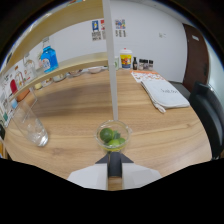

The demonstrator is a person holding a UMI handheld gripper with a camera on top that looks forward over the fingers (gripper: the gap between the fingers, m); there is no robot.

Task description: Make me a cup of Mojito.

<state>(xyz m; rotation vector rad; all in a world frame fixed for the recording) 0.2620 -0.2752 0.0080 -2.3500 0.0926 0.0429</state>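
**Spotter:** What are you seeing, starting from the left?

**Operator:** I'm looking at an empty clear glass lying tipped on the surface, well to the left of the small clear cup. Its long axis is running slantwise, and its mouth looks to be pointing up and away from me, toward the shelf where a blue bottle is standing. The cup itself is sitting upright on the surface, mouth up, holding a dark green lime and some paler green pieces. A tall white rod is rising straight behind the cup, and I cannot tell whether it is touching it. Right of the cup, farther back, a folded white cloth is lying flat.

**Spotter:** And the gripper?

**Operator:** The fingers are pressing together with no gap, clenched on nothing, their tips sitting just short of the cup's near wall.

**Spotter:** What are you worrying about?

**Operator:** If I'm pushing forward with the fingers closed like this, I judge I'll be shoving the light cup along the surface or tipping it and spilling the lime. I need to be spreading them first. I'm also thinking the tipped glass could roll if nudged.
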